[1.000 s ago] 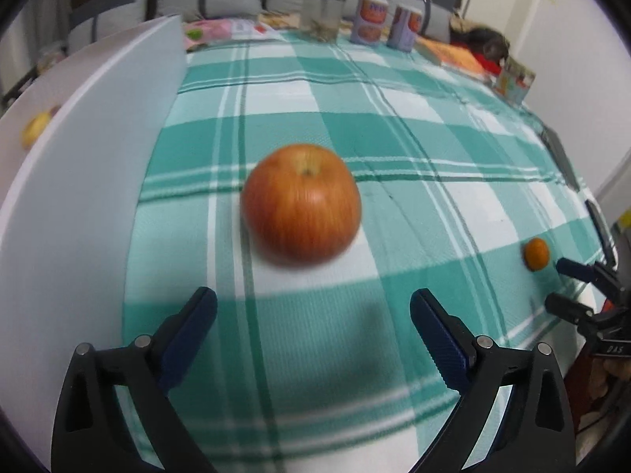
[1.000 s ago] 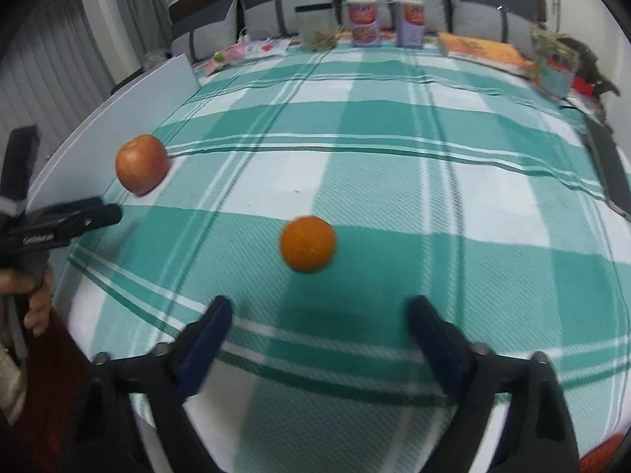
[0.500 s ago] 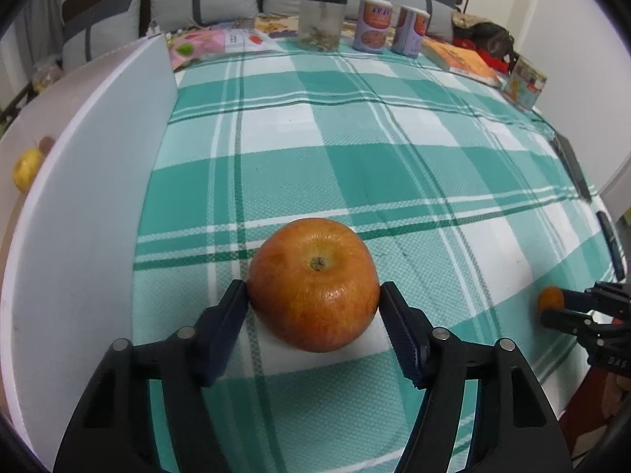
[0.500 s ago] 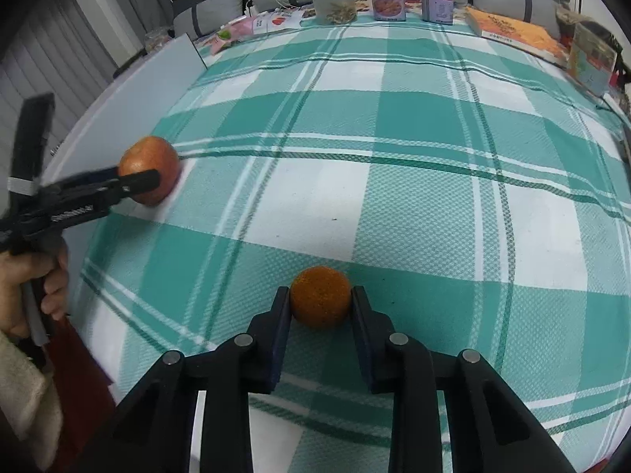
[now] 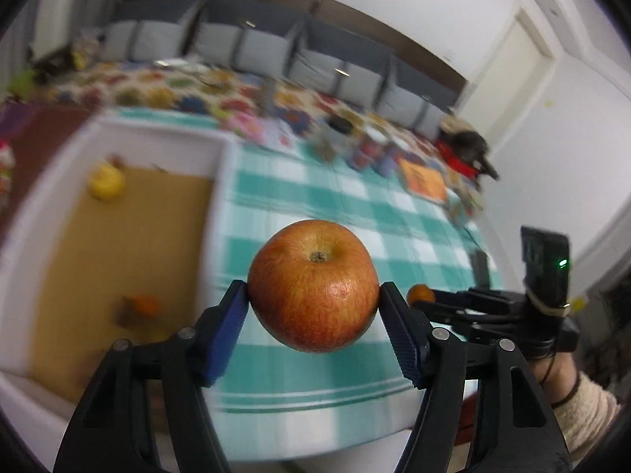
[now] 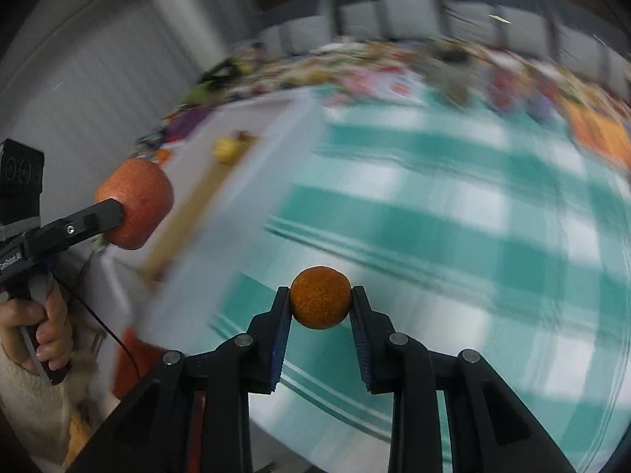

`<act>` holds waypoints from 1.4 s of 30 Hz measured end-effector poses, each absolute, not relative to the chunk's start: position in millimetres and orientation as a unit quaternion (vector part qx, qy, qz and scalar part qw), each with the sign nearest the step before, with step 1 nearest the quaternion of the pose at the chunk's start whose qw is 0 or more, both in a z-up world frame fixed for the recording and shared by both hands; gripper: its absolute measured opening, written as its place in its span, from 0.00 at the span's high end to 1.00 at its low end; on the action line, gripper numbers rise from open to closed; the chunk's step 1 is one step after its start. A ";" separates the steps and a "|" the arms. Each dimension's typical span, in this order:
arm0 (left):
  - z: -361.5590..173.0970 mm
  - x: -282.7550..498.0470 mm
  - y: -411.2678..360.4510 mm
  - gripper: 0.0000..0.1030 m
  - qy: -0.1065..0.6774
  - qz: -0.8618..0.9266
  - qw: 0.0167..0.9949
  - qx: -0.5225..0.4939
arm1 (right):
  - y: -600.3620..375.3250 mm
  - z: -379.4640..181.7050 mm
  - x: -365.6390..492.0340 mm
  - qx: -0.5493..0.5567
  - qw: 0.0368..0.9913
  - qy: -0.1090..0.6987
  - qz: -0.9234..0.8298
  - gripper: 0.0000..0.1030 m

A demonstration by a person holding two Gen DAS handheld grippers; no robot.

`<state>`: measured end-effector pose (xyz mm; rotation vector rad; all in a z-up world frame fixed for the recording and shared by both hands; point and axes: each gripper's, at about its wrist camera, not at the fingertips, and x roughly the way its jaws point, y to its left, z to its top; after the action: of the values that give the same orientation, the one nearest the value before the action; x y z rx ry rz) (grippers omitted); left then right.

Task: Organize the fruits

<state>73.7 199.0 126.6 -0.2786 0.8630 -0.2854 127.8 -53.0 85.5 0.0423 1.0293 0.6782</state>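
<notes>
Both fruits are airborne: left gripper clamps the apple, right gripper pinches the orange. Carry step underway, I'd say; next, swing left over the white box and release.

Red-orange apple, teal-checked tablecloth

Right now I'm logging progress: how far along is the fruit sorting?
Done: a yellow fruit and an orange one lie in the box. In hand: left gripper holds the apple, right gripper the orange, both lifted. Left: placing both.
</notes>
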 end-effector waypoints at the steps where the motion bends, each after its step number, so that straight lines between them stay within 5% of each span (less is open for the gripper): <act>1: 137.5 76.6 216.4 0.33 0.415 -0.116 0.894 -0.126 | -32.7 96.5 133.1 0.014 0.810 0.481 0.334 0.71; 8: 92.4 122.7 326.1 0.32 0.462 0.042 0.878 -0.119 | 139.5 114.2 180.3 -0.073 0.782 0.481 0.390 0.71; 16: -39.5 157.1 386.3 0.32 0.551 0.109 0.806 -0.189 | 243.8 -1.5 243.1 -0.167 0.728 0.576 0.332 0.71; 21: -66.1 166.8 390.2 0.31 0.582 0.122 0.779 -0.199 | 253.2 -39.5 255.9 -0.187 0.711 0.608 0.302 0.70; 24: -61.6 169.6 389.8 0.30 0.574 0.127 0.784 -0.199 | 253.9 -55.6 260.4 -0.174 0.705 0.623 0.292 0.64; 31: -7.5 150.9 377.5 0.23 0.519 0.139 0.831 -0.142 | 234.8 -3.5 249.3 -0.155 0.740 0.586 0.291 0.19; 35: 50.5 124.1 355.9 0.11 0.460 0.155 0.870 -0.090 | 217.5 60.7 230.4 -0.165 0.767 0.549 0.289 0.09; 42: 104.2 62.1 320.2 0.11 0.431 0.239 0.869 -0.049 | 179.9 126.6 167.3 -0.140 0.787 0.512 0.313 0.05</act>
<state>62.1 320.2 104.2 -0.1015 0.9009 0.4991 167.3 179.9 126.6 -0.3027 1.1043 0.6742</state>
